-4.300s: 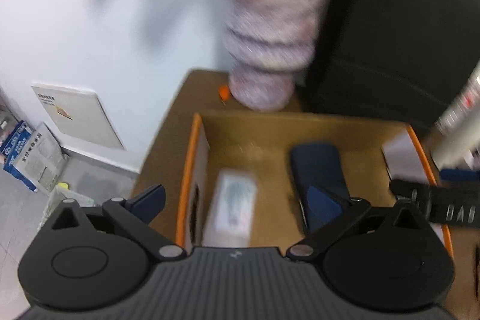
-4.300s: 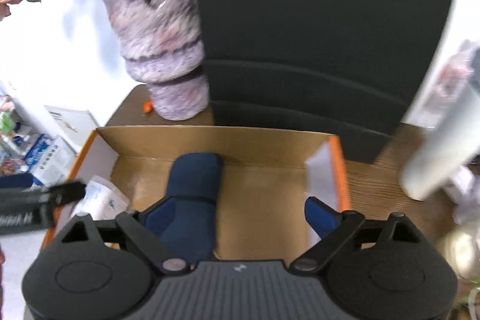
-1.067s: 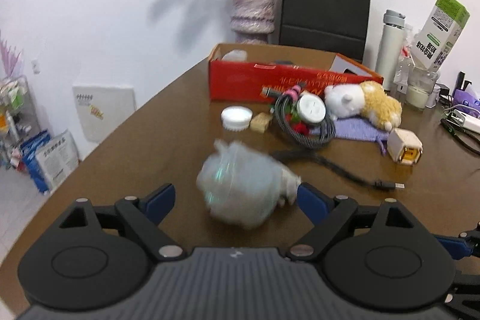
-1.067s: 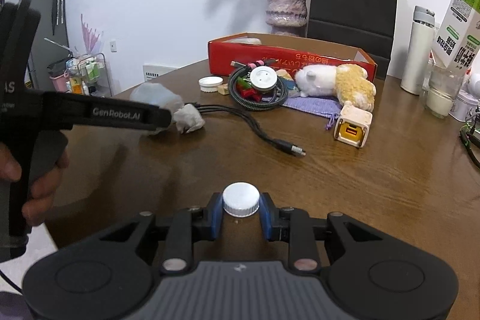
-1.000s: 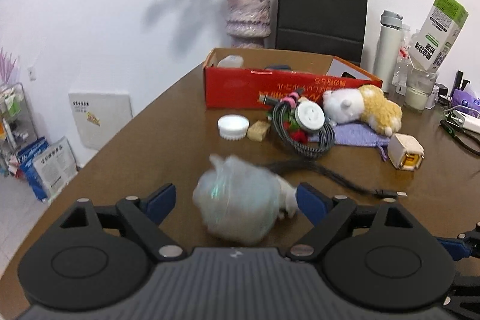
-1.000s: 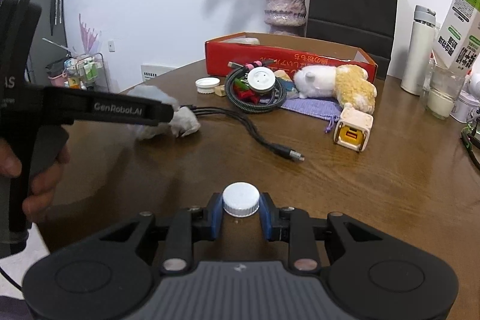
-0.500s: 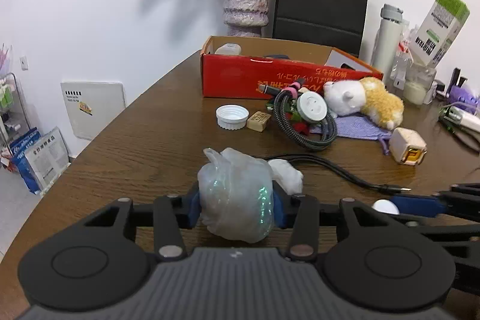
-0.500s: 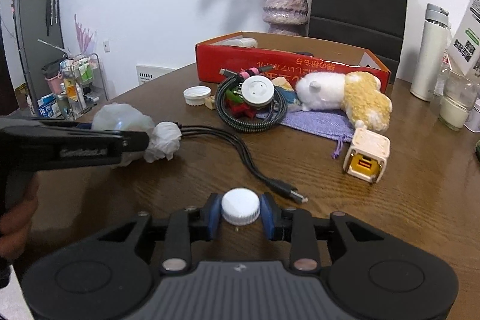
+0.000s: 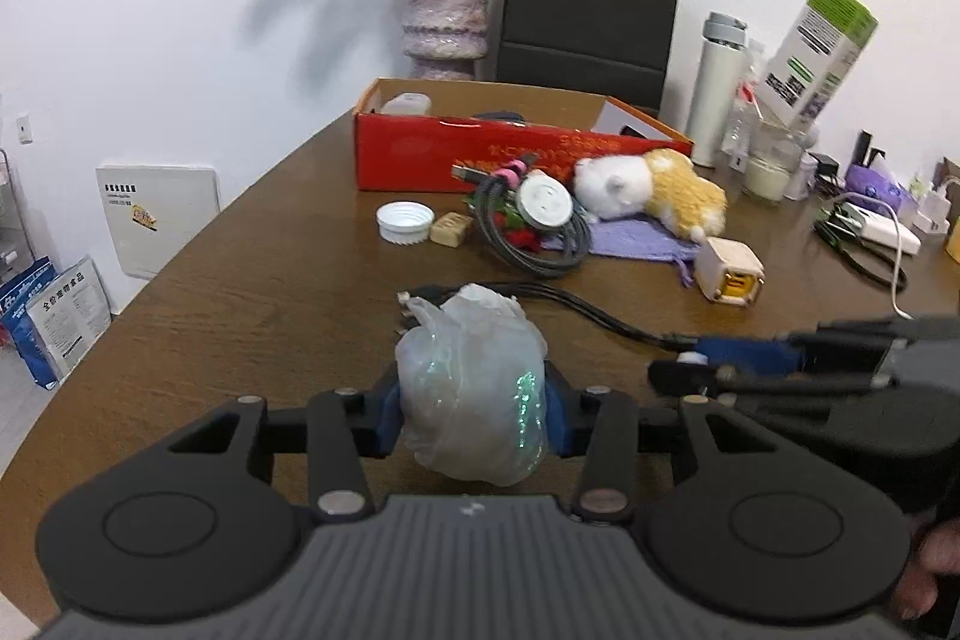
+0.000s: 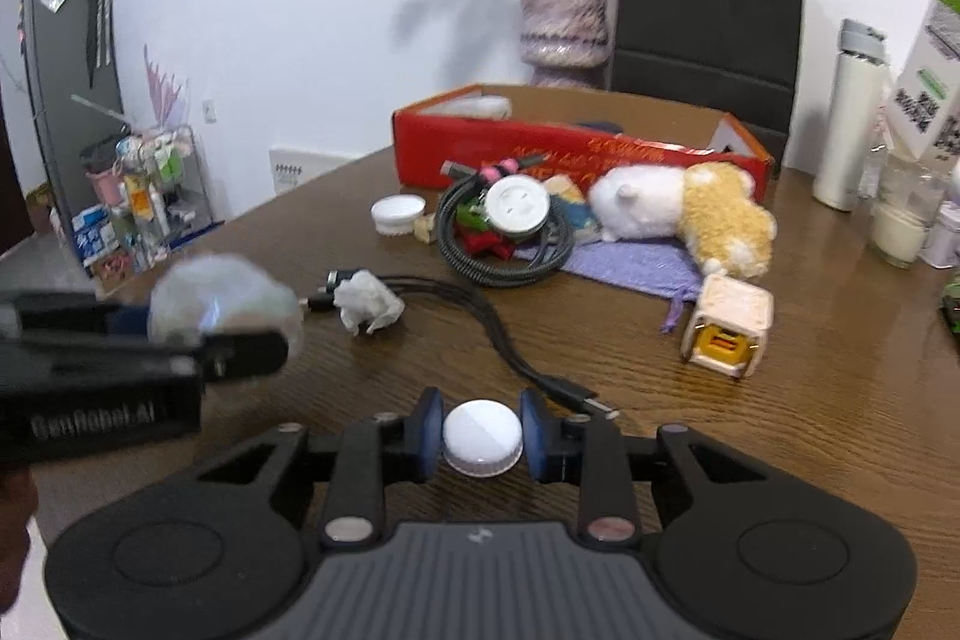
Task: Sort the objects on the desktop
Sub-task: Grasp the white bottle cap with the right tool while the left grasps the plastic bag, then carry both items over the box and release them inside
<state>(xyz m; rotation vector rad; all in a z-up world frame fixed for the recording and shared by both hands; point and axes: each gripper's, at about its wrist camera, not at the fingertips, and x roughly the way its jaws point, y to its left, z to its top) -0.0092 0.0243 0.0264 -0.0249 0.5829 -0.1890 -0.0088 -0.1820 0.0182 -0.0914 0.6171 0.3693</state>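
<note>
My left gripper point(image 9: 471, 415) is shut on a crumpled clear plastic bag point(image 9: 474, 388) and holds it just above the wooden table point(image 9: 252, 304). The bag also shows in the right wrist view point(image 10: 222, 301). My right gripper point(image 10: 482, 436) is shut on a small white bottle cap point(image 10: 482, 437). The red open box point(image 9: 510, 148) stands at the far side, with a few items inside. In front of it lie a white lid point(image 9: 405, 222), a coiled cable with a round white plug point(image 9: 540, 220), a plush toy point(image 9: 648, 190) and a beige cube point(image 9: 729, 271).
A crumpled tissue point(image 10: 366, 304) and a black multi-head cable point(image 10: 510, 340) lie mid-table. A vase point(image 9: 444, 16), a black paper bag point(image 9: 591, 16), a white flask point(image 9: 717, 88) and a carton point(image 9: 822, 46) stand at the back. A purple cloth point(image 9: 624, 241) lies under the toy.
My left gripper has closed on the plastic bag and lifted it off the tissue. My right gripper has moved forward with the cap still held.
</note>
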